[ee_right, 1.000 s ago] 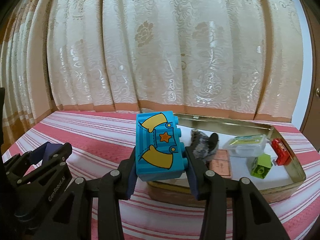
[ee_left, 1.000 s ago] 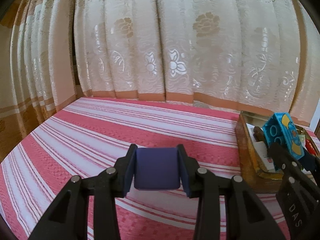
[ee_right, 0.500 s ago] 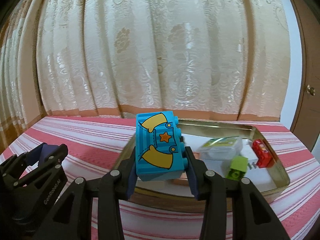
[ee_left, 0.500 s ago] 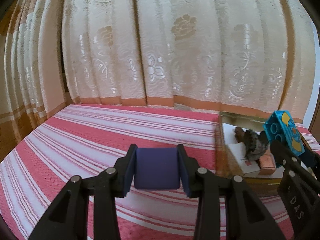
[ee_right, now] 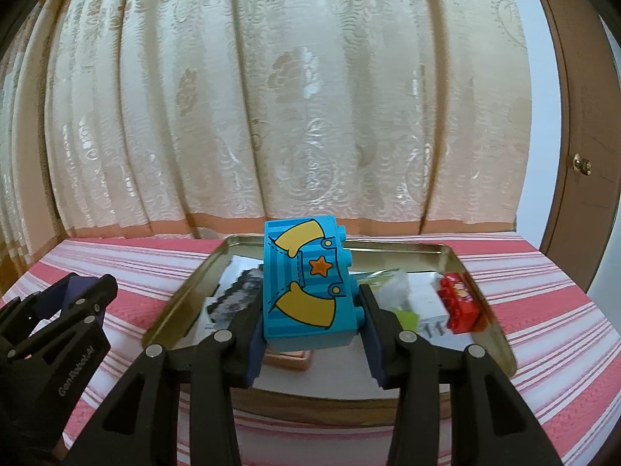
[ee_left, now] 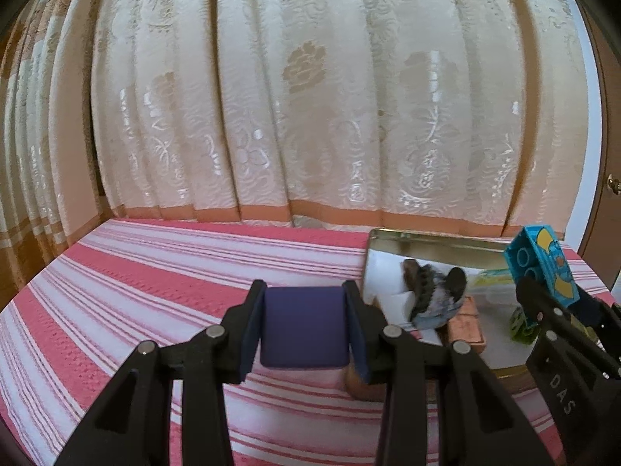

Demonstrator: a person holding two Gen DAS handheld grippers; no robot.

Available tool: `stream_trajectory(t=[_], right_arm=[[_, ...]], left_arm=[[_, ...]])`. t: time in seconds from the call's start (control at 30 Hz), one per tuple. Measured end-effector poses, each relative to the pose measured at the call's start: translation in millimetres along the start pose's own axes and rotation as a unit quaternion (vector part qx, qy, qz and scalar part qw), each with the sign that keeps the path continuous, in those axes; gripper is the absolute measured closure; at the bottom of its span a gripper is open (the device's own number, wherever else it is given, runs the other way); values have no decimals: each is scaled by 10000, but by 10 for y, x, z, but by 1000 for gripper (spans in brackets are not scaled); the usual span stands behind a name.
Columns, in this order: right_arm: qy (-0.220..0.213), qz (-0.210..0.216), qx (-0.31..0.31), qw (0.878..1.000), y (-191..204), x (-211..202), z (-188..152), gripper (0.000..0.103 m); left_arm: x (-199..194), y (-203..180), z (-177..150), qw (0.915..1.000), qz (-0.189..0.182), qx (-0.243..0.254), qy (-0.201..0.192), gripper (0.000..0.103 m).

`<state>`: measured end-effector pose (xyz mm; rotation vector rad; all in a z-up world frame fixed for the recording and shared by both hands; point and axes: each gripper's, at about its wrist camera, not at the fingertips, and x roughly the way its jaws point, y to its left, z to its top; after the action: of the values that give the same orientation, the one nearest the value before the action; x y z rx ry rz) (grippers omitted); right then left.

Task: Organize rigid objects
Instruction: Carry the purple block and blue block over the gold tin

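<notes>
My left gripper (ee_left: 303, 326) is shut on a flat dark blue block (ee_left: 302, 328), held above the striped cloth just left of the gold metal tray (ee_left: 427, 239). My right gripper (ee_right: 310, 314) is shut on a turquoise toy brick (ee_right: 304, 283) printed with yellow sleeves and an orange star, and holds it over the near part of the tray (ee_right: 392, 244). The brick (ee_left: 541, 268) and right gripper (ee_left: 559, 310) also show at the right edge of the left wrist view. The left gripper (ee_right: 58, 310) appears at the lower left of the right wrist view.
The tray holds a dark hair claw clip (ee_left: 434, 291), a copper-coloured box (ee_left: 465, 324), a red toy (ee_right: 460, 303), a green brick (ee_right: 405, 316), a clear plastic box (ee_right: 392, 283) and white paper. Patterned curtains (ee_right: 295, 116) hang behind the red-striped bed. A brown door (ee_right: 578, 136) stands at the right.
Both grippers have moved rightward toward the tray, each still gripping its object. The tray now lies under the right gripper and close beside the left one.
</notes>
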<state>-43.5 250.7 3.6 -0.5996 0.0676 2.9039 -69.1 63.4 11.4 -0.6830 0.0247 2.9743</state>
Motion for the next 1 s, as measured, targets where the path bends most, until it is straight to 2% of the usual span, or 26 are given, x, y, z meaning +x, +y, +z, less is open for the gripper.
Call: stream_trajectory(t=[0.5,1.0], right_arm=[[-24,-280,150,9995,-429,49,63,57],[79,-592,235,9979,-771,198,143,57]], left_arm=[[53,-543,86,9991,-335,249,-49,64],[211,-976,106,9972,-567,473,103,64]])
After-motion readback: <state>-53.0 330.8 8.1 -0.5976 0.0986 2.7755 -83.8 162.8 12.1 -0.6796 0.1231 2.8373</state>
